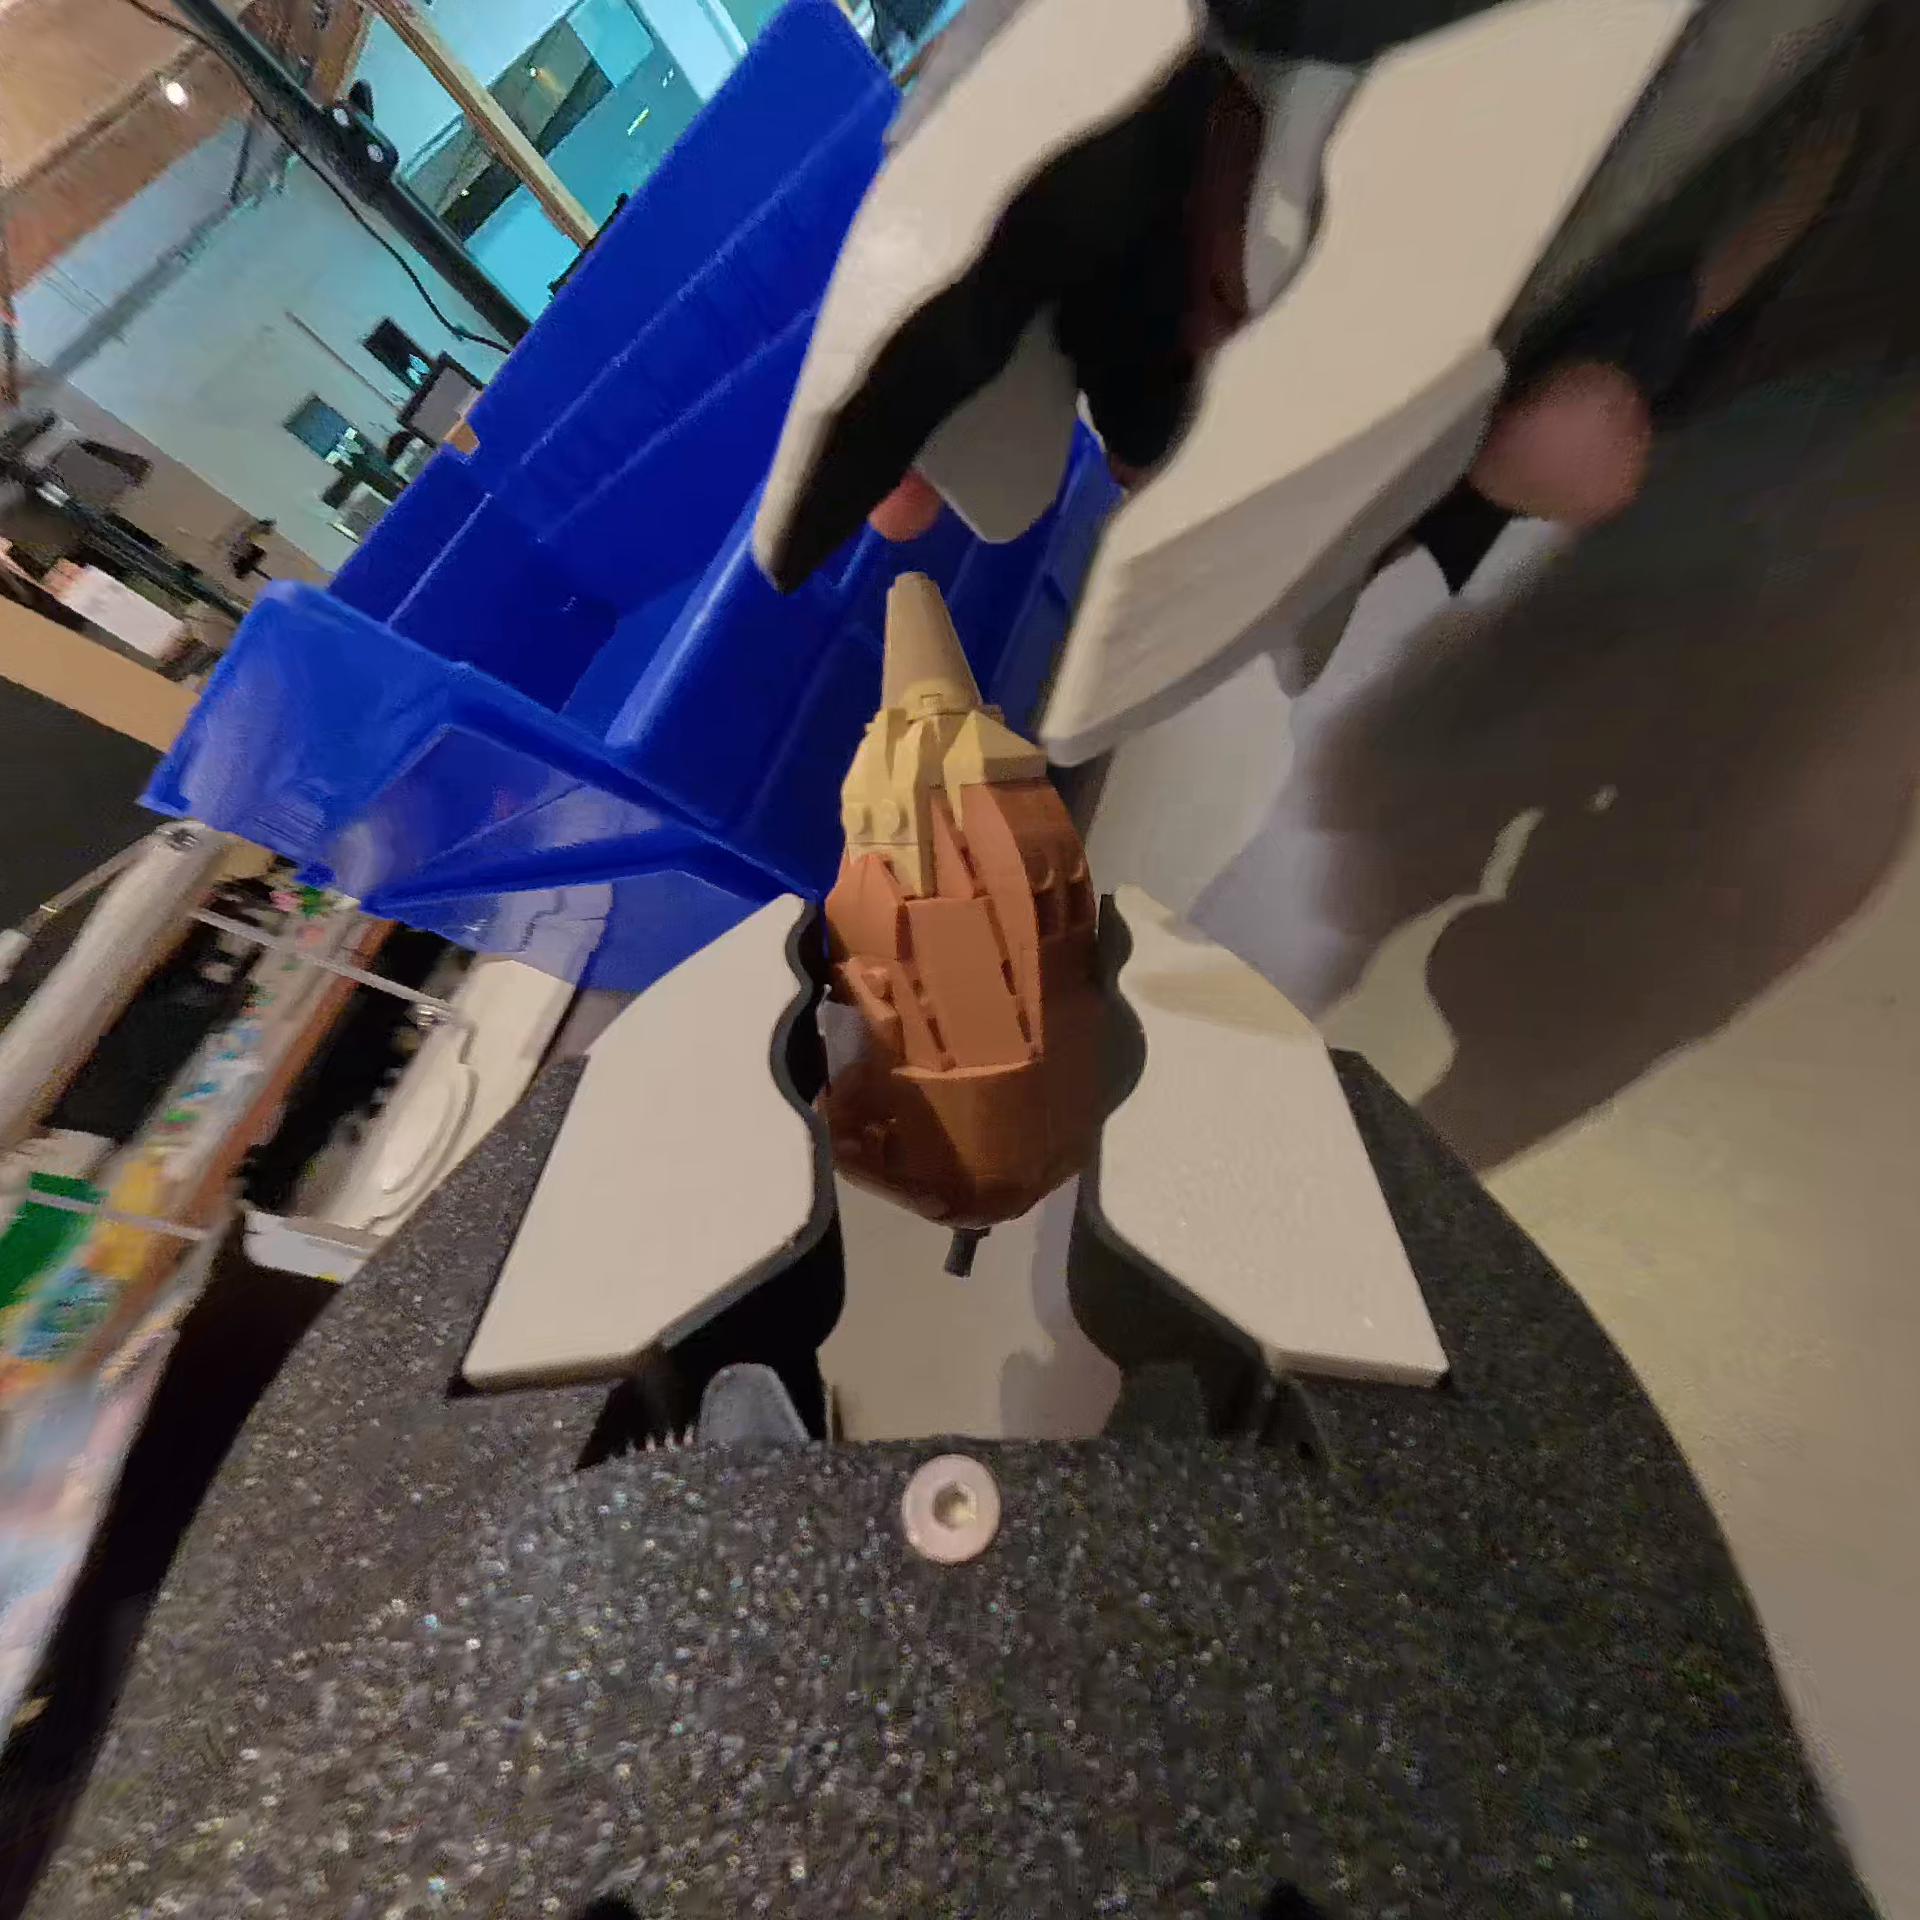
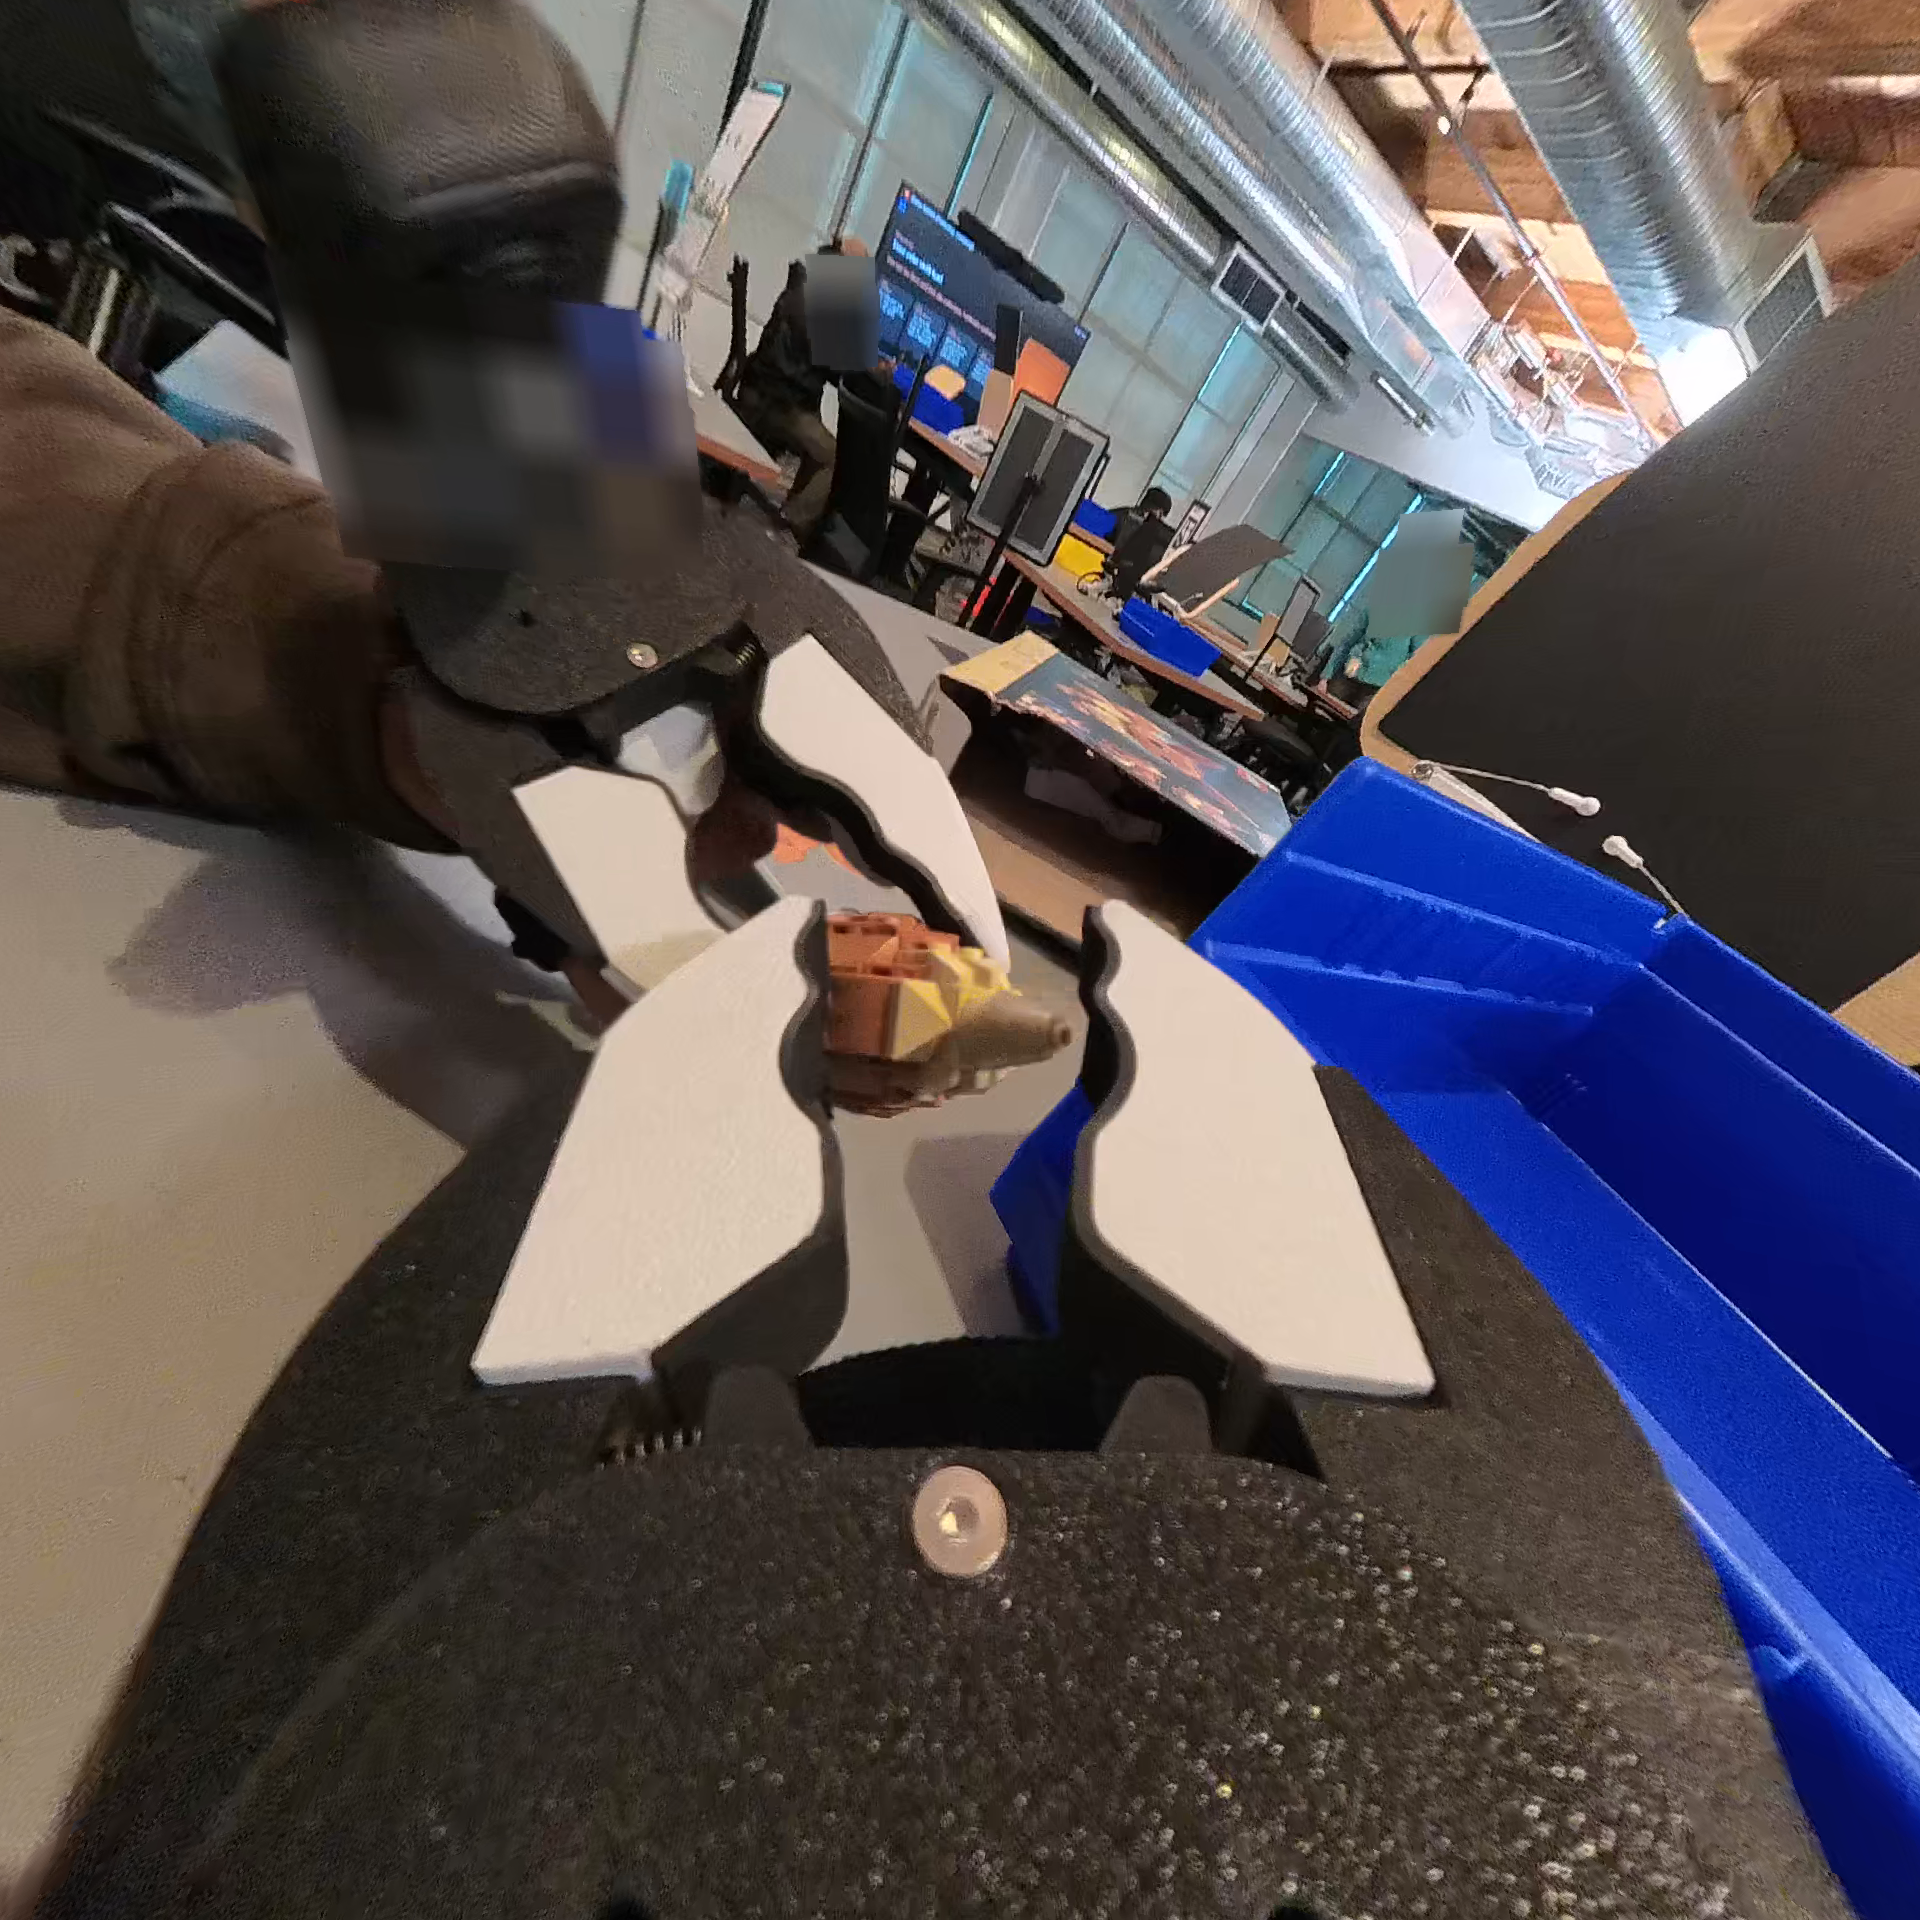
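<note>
My left gripper point(image 1: 956, 914) is shut on a small brick-built model point(image 1: 966, 987) with a brown body and a tan pointed tip. The model sticks forward out of the jaws, and a thin dark pin shows at its rear end. My right gripper point(image 2: 951, 914) is open, with the model's tan tip point(image 2: 977, 1023) between its fingers. The model's brown body lies against the right gripper's left finger point(image 2: 707, 1091). In the left wrist view the right gripper point(image 1: 925, 644) faces mine from above, jaws spread around the tan tip. In the right wrist view the left gripper point(image 2: 831, 940) holds the model from the far side.
A blue plastic bin point(image 1: 623, 520) stands just behind the grippers; it fills the right side of the right wrist view point(image 2: 1558, 1039). The grey table point(image 2: 208, 1143) lies below. A person's brown sleeve point(image 2: 156, 623) comes in from the left. Desks, screens and people are far behind. Spacing between my two grippers at the tips: around 5 cm.
</note>
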The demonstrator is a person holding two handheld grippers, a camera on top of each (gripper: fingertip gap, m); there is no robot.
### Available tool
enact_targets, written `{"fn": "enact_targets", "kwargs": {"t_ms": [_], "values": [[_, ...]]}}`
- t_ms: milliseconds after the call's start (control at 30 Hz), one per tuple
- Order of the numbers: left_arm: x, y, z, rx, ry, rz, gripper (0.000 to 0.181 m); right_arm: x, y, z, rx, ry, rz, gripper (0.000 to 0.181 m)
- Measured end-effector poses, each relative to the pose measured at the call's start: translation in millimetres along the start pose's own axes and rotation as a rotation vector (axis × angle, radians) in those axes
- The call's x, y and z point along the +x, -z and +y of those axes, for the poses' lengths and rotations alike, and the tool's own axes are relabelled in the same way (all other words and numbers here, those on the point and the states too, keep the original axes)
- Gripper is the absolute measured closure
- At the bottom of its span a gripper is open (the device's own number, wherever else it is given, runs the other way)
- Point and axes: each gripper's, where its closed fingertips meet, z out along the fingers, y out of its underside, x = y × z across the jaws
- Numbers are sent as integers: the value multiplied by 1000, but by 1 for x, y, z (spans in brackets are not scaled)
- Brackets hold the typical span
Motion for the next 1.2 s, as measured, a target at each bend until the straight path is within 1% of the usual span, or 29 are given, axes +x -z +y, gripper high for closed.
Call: {"fn": "enact_targets", "kwargs": {"t_ms": [67, 167, 233, 300, 367, 467, 567, 667, 767, 800, 1000, 1033, 1100, 1200], "values": [[1, -1, 3, -32, -83, -29, 131, 3, -2, 9, -70, 33, 24, 139], [1, 0, 5, -67, -198, -64, 131, 8, -2, 22, -168, 118, 48, 140], [-2, 2, 7, -92, -278, -87, 131, 7, 0, 24, -202, 147, 30, 143], [-3, 4, 7, -96, -347, -98, 131, 2, 3, 30, -254, 153, -26, 146], [-2, 6, 6, -87, -395, -95, 131, 0, 7, 40, -324, 168, -61, 146], [3, 6, 8, -101, -464, -74, 131, -4, 9, 49, -373, 188, -89, 147], [11, 3, 14, -135, -509, -49, 131, -14, 7, 55, -412, 209, -120, 149], [16, 0, 21, -187, -564, -30, 131, -23, 6, 69, -492, 268, -140, 152], [22, -1, 30, -241, -621, -4, 131, -30, 5, 78, -534, 320, -155, 161], [24, -2, 32, -257, -639, 2, 131, -31, 5, 80, -542, 332, -160, 161], [31, -3, 43, -308, -668, 55, 131, -37, 3, 89, -574, 375, -175, 152], [33, -3, 44, -307, -658, 65, 131, -38, 3, 90, -574, 385, -183, 152], [34, -4, 47, -312, -635, 83, 131, -43, 3, 90, -563, 386, -211, 159], [34, -3, 48, -302, -613, 95, 131, -45, 2, 89, -549, 370, -217, 160]]}}
